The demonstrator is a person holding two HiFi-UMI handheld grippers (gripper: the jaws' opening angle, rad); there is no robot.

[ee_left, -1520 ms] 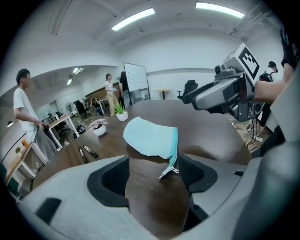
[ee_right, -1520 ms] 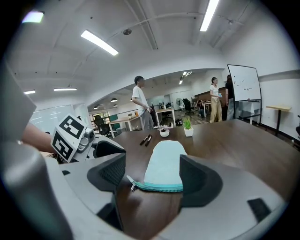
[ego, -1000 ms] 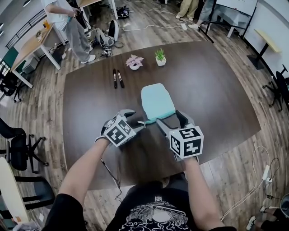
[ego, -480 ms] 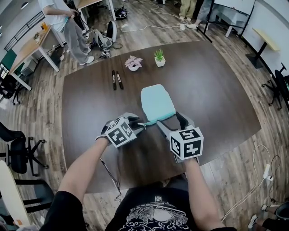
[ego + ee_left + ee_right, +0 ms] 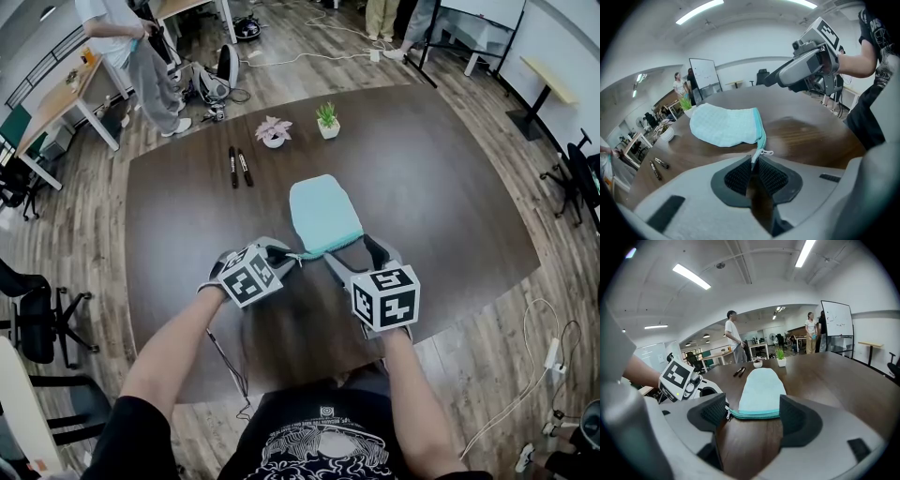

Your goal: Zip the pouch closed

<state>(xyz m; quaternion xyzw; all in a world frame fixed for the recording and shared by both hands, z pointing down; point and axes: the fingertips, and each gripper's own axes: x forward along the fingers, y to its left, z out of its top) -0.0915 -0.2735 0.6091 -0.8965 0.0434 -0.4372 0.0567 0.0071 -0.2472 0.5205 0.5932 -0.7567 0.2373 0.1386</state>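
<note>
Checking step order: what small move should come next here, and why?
Probably shift the right gripper sideways onto the zipper pull and close. The left gripper has just been closing on the pouch corner beside the pull, while the right jaws stand open around the pouch's edge.
</note>
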